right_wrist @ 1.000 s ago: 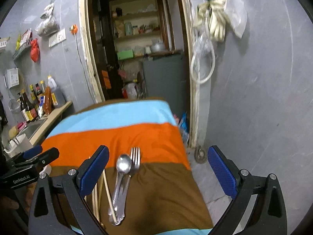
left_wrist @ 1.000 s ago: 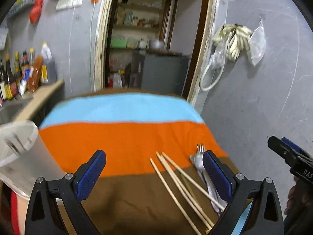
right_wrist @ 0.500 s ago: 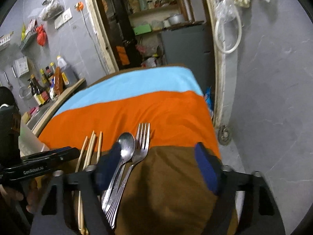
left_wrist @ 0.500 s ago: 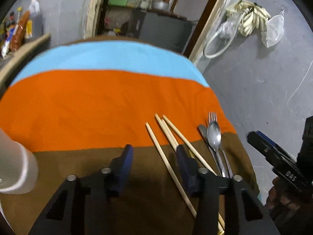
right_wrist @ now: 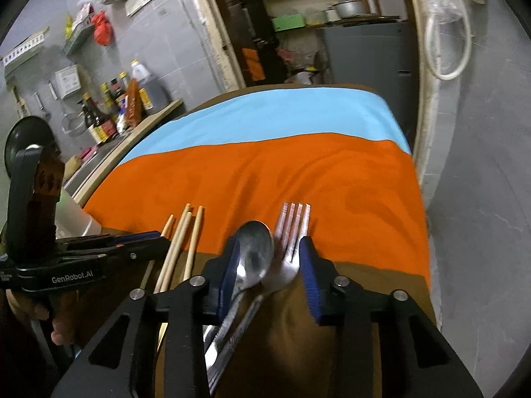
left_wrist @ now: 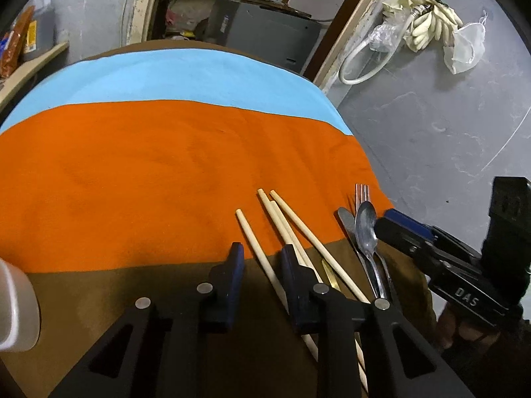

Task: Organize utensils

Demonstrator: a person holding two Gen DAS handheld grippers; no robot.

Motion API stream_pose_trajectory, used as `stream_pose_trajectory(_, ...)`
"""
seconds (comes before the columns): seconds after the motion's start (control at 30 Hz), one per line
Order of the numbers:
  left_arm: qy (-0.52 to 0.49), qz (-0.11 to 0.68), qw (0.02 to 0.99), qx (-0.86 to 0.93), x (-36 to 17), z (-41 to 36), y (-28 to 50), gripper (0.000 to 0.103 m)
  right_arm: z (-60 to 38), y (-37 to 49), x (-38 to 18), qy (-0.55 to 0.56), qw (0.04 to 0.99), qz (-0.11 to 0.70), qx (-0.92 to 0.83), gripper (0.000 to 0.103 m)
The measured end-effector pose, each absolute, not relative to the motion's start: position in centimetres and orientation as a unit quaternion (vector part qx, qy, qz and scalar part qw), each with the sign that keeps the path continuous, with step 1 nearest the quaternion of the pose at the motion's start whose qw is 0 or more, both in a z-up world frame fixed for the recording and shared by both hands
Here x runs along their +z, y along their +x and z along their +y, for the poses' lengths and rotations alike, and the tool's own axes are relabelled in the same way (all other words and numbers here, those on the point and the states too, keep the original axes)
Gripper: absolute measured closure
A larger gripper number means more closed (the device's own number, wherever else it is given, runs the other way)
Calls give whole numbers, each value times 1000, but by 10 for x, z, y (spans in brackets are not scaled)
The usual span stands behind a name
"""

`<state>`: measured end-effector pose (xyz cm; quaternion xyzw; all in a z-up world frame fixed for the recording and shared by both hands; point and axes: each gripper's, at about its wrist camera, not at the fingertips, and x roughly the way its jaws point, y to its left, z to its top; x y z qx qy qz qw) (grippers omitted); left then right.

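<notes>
Several wooden chopsticks [left_wrist: 285, 222] lie on a striped cloth [left_wrist: 149, 165], with a spoon [left_wrist: 365, 229], a fork [left_wrist: 361, 192] and a knife [left_wrist: 345, 220] bunched to their right. My left gripper [left_wrist: 262, 260] is low over the cloth and its jaws are closing. One chopstick runs between them, untouched by the pads. My right gripper [right_wrist: 268, 258] brackets the spoon [right_wrist: 255, 252] and fork [right_wrist: 295, 222], its jaws closing with the pads close beside them. In the right wrist view, the left gripper [right_wrist: 162, 240] sits by the chopsticks [right_wrist: 186, 235].
A white plastic container [left_wrist: 16, 305] stands at the cloth's left edge. A counter with bottles [right_wrist: 109, 109] lies beyond on the left. A grey cabinet [left_wrist: 262, 33] stands behind the table in a doorway. A grey wall with a hung hose and gloves [left_wrist: 428, 30] is on the right.
Both grippers have dropped toward the cloth and tilted down. Their jaws have narrowed from wide open, the left around one chopstick, the right around the spoon and fork.
</notes>
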<state>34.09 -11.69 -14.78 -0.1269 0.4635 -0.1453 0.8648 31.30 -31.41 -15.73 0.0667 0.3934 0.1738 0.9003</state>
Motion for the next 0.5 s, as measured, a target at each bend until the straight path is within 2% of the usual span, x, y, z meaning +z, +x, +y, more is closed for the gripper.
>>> stream_pose_trajectory(0.17,-129,473,859,-150,-150,-115,347,86,-309,321,-162,67,891,404,198,73)
stream_pose_trajectory(0.3,-139,486,848,-158,-152,-113,353,86,-307,325,-163,68,887,408,206,73)
stream_pose_trajectory(0.37,-144,491,844,-161,-152,-112,356,86,-309,328,-165,71,884,411,210,84)
stream_pose_trajectory(0.5,-139,495,842,-162,-152,-115,358,89,-313,328,-164,79,887,408,203,94)
